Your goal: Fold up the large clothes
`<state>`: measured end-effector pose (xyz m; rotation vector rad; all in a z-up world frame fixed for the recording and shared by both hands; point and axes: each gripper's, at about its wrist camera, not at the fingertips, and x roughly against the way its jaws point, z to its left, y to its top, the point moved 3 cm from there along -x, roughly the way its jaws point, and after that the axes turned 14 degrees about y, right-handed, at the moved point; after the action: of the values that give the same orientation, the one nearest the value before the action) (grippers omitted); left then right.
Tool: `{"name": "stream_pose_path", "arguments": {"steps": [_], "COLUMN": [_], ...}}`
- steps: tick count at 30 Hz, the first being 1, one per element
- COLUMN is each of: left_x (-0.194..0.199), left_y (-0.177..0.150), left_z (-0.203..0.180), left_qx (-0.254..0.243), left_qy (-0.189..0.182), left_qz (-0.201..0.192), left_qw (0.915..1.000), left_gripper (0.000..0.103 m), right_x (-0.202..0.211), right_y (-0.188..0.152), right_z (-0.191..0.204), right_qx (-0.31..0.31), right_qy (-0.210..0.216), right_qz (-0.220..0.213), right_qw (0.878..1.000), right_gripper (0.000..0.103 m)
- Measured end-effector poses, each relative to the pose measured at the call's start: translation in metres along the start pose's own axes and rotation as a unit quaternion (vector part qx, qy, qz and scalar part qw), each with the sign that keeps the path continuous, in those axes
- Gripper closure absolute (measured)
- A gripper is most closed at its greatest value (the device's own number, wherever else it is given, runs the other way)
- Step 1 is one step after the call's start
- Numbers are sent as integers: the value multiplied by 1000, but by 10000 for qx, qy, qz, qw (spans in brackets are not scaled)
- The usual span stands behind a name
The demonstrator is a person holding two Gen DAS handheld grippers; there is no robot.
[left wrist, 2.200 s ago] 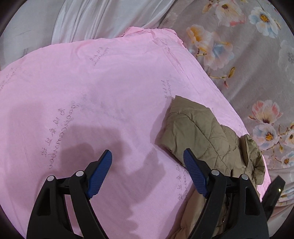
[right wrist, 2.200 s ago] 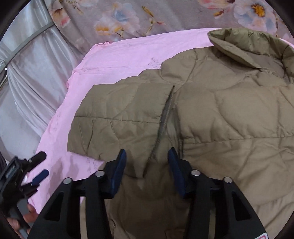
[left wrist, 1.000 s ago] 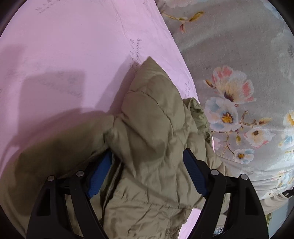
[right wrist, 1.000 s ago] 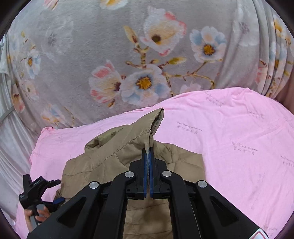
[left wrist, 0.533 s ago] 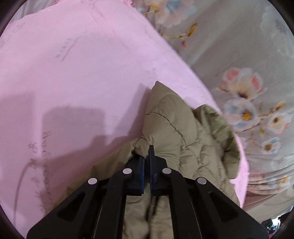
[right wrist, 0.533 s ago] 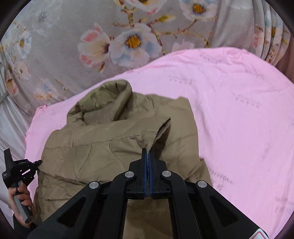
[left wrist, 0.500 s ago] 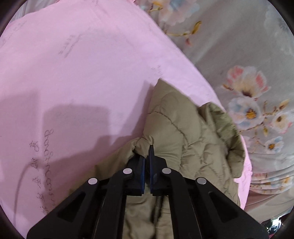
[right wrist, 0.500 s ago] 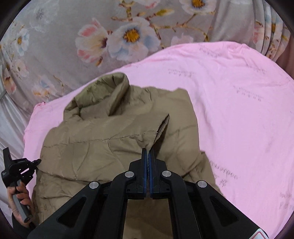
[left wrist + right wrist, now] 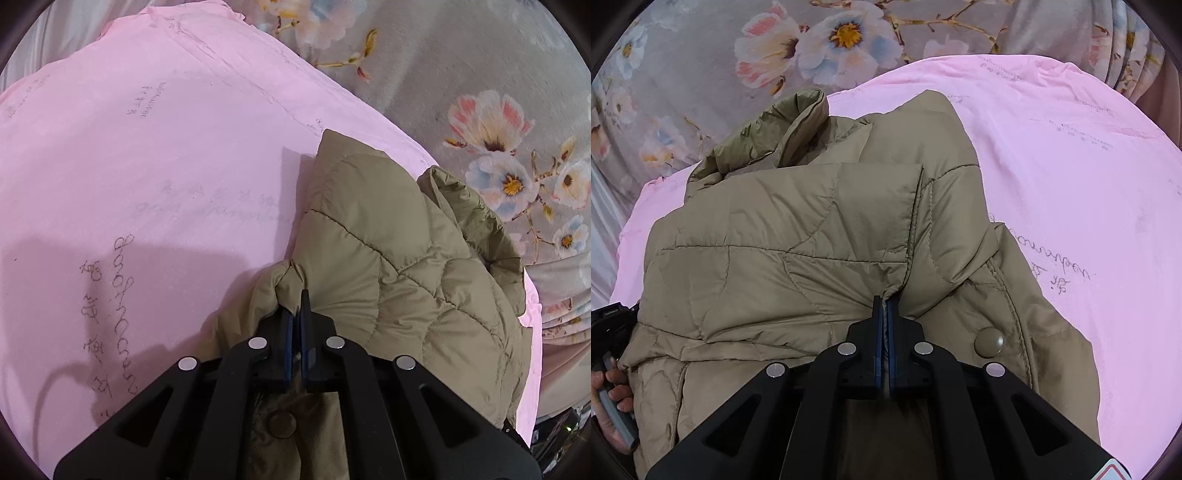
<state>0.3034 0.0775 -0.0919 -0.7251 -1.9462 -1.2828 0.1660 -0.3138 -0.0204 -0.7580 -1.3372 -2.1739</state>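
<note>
An olive quilted puffer jacket (image 9: 798, 236) lies on a pink sheet (image 9: 1071, 177), collar toward the floral curtain. My right gripper (image 9: 885, 301) is shut on a folded edge of the jacket near a snap button (image 9: 989, 341). My left gripper (image 9: 297, 299) is shut on a bunched fold of the same jacket (image 9: 406, 273), which lies to its right. In the right wrist view the left gripper's handle (image 9: 609, 332) and the hand holding it show at the far left edge.
The pink sheet (image 9: 147, 166) has faint printed writing and spreads wide to the left of the jacket. A grey floral curtain (image 9: 480, 92) hangs along the far edge; it also shows in the right wrist view (image 9: 775, 48). Grey fabric (image 9: 602, 236) lies at the left.
Both grippers closed on the jacket, the right first. The right gripper has carried its fold over the jacket body and lowered toward it; the left still holds its bunched fold.
</note>
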Motion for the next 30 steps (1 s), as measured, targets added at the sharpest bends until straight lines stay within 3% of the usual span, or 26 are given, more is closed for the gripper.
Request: {"name": "stream_pose_path", "arguments": {"steps": [4, 5, 6, 7, 8, 9, 11, 13, 17, 18, 21, 23, 26, 30], "left_x": [6, 14, 25, 36, 55, 69, 96, 116, 131, 127, 95, 65, 35, 25], "left_y": [2, 2, 2, 2, 4, 4, 10, 18, 19, 15, -2, -15, -31, -44], "left_z": [-6, -5, -2, 2, 8, 12, 8, -16, -80, -102, -141, -150, -141, -143], "left_qx": [-224, -296, -352, -359, -337, -319, -408, -679, -1141, -1359, -1819, -1972, -1993, -2199], "left_qy": [272, 330, 486, 677, 926, 960, 918, 916, 450, 424, 689, 838, 851, 1030], "left_qz": [-106, -119, -185, -288, -518, -695, -1073, -1267, -1328, -1344, -1276, -1015, -750, -892], "left_qw": [9993, 9989, 9980, 9966, 9938, 9924, 9891, 9854, 9835, 9806, 9726, 9715, 9734, 9660], "left_gripper": [98, 95, 80, 51, 37, 25, 26, 26, 26, 26, 26, 27, 31, 30], "right_x": [5, 12, 22, 35, 53, 71, 91, 95, 64, 51, 10, -17, -56, -66], "right_y": [4, 5, 4, 3, 2, 3, 12, 22, 33, 33, 29, 28, 16, 1], "right_z": [-7, -11, -14, -18, -22, -25, -18, 2, 73, 88, 112, 112, 95, 89], "right_qx": [-181, -294, -415, -515, -592, -627, -550, -374, 430, 625, 1007, 1305, 1381, 1374], "right_qy": [262, 322, 342, 279, 133, 10, 93, 263, 488, 487, 437, 104, -88, -161], "right_qz": [-19, -48, -121, -251, -509, -812, -996, -1003, -814, -755, -541, -395, 137, 210], "right_qw": [9995, 9990, 9985, 9980, 9969, 9947, 9935, 9939, 9946, 9940, 9925, 9906, 9903, 9902], "right_gripper": [100, 91, 73, 60, 44, 43, 44, 51, 91, 95, 97, 97, 99, 100]}}
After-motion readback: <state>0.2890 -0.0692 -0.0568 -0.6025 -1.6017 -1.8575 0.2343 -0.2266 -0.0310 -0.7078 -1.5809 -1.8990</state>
